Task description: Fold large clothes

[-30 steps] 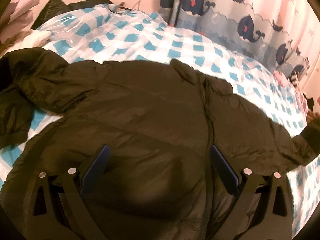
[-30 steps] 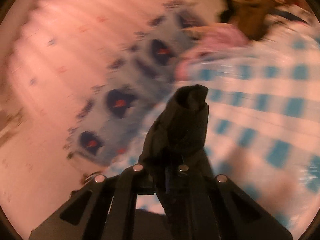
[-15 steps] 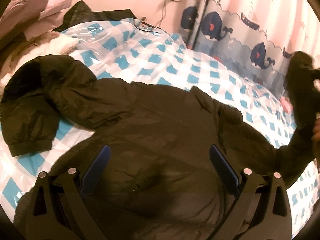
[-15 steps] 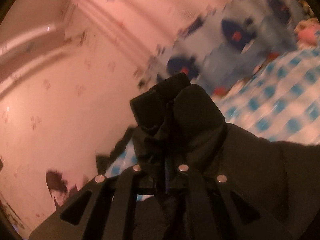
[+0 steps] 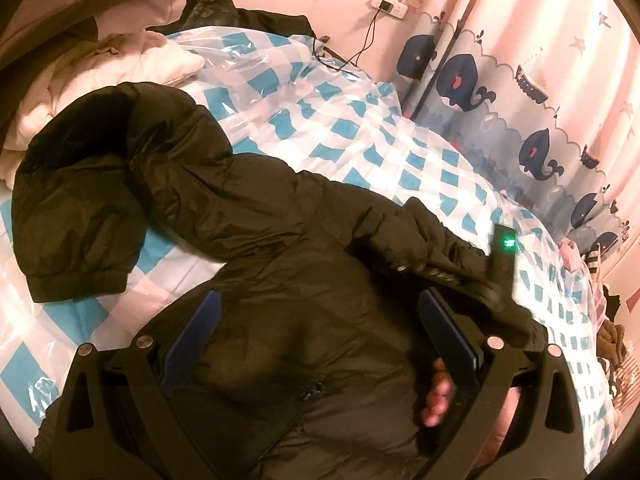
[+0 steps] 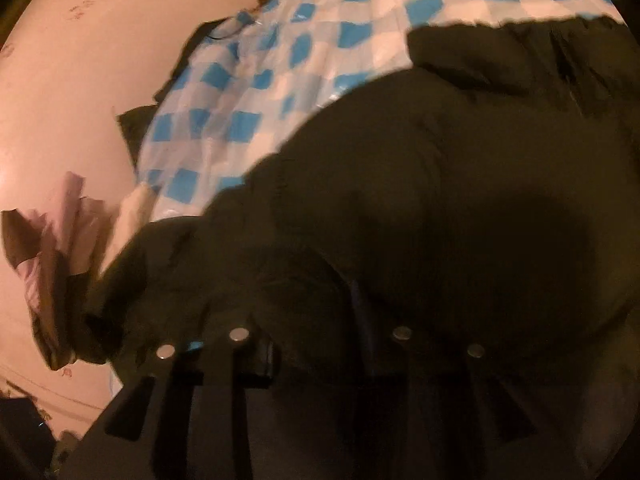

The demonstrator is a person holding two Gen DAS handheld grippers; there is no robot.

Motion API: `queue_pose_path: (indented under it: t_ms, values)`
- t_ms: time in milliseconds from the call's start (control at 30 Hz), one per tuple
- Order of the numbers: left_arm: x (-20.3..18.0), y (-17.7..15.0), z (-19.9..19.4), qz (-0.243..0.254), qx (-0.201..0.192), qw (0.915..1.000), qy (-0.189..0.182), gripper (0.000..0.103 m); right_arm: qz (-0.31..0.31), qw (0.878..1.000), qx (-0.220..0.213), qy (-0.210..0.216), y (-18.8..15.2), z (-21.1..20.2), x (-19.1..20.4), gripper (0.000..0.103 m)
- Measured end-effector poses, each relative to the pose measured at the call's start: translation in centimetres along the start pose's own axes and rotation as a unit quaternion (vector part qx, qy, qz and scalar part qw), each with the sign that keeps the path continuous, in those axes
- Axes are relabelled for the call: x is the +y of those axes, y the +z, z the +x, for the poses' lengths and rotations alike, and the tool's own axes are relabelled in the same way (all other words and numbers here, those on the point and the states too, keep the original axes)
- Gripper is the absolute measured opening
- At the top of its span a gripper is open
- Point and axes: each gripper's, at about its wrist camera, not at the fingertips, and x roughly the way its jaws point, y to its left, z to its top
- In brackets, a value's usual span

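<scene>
A dark puffer jacket (image 5: pixel 280 264) lies spread on the blue-and-white checked bed cover (image 5: pixel 352 128). Its left sleeve (image 5: pixel 80 208) lies bent to the left, cuff toward me. My left gripper (image 5: pixel 320 324) is open and empty just above the jacket's body. The right gripper's body, with a green light (image 5: pixel 508 242), lies over the jacket at the right, a hand behind my right finger. In the right wrist view the jacket (image 6: pixel 460 200) fills the frame. My right gripper (image 6: pixel 320 312) has its fingers apart, buried in dark sleeve fabric; blur hides whether it grips.
Pale bedding and clothes (image 5: pixel 100 56) are piled at the far left by the wall. A whale-print curtain (image 5: pixel 520 92) runs along the right. A charger cable (image 5: pixel 360 48) hangs from a wall socket. More clothes (image 5: pixel 612 336) lie at the bed's right edge.
My right gripper swung the right sleeve up off the bed and over onto the jacket's body. Its fingers, shut on the sleeve before, now stand apart. My left gripper stayed open.
</scene>
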Motion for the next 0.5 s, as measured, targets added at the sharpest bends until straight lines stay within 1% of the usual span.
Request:
queue_pose_path:
  t_ms: [67, 100, 133, 167, 200, 300, 333, 367, 400, 433, 467, 500]
  values:
    - [0.0, -0.1, 0.1, 0.0, 0.005, 1.0, 0.002, 0.095, -0.02, 1.0, -0.02, 0.007, 0.1, -2.2, 1.2, 0.067]
    - [0.0, -0.1, 0.3, 0.001, 0.008, 1.0, 0.004, 0.095, -0.028, 0.999, -0.032, 0.009, 0.2, -3.2, 1.7, 0.072]
    - [0.0, -0.1, 0.4, 0.001, 0.01, 0.9999, 0.006, 0.095, -0.037, 0.998, -0.047, 0.017, 0.3, -4.4, 2.3, 0.081]
    - [0.0, -0.2, 0.4, 0.001, 0.011, 0.9999, 0.007, 0.095, -0.043, 0.997, -0.055, 0.02, 0.5, -5.3, 2.8, 0.089]
    - [0.0, -0.2, 0.4, 0.001, 0.013, 0.9999, 0.007, 0.095, -0.049, 0.997, -0.061, 0.014, 0.7, -5.8, 3.2, 0.089]
    - [0.0, -0.3, 0.5, 0.005, 0.013, 0.9998, 0.014, 0.095, -0.086, 0.99, -0.103, -0.044, 0.8, -7.6, 4.2, 0.089]
    - [0.0, -0.3, 0.5, 0.006, 0.015, 0.9998, 0.016, 0.095, -0.092, 0.985, -0.115, -0.087, 0.7, -7.8, 4.1, 0.089]
    - [0.0, -0.3, 0.7, 0.006, 0.017, 0.9997, 0.018, 0.095, -0.094, 0.98, -0.114, -0.135, 0.8, -7.2, 3.5, 0.089]
    - [0.0, -0.4, 0.7, 0.006, 0.019, 0.9996, 0.019, 0.095, -0.091, 0.976, -0.107, -0.166, 0.7, -6.8, 2.6, 0.089]
    - [0.0, -0.4, 0.9, 0.007, 0.022, 0.9995, 0.021, 0.095, -0.084, 0.971, -0.087, -0.207, 0.7, -5.6, 1.4, 0.089]
    - [0.0, -0.5, 0.9, 0.008, 0.024, 0.9994, 0.023, 0.095, -0.077, 0.968, -0.051, -0.235, 0.6, -3.7, -0.2, 0.089]
    - [-0.1, -0.5, 1.0, 0.011, 0.025, 0.9993, 0.024, 0.095, -0.072, 0.965, -0.022, -0.252, 0.5, -2.1, -1.3, 0.089]
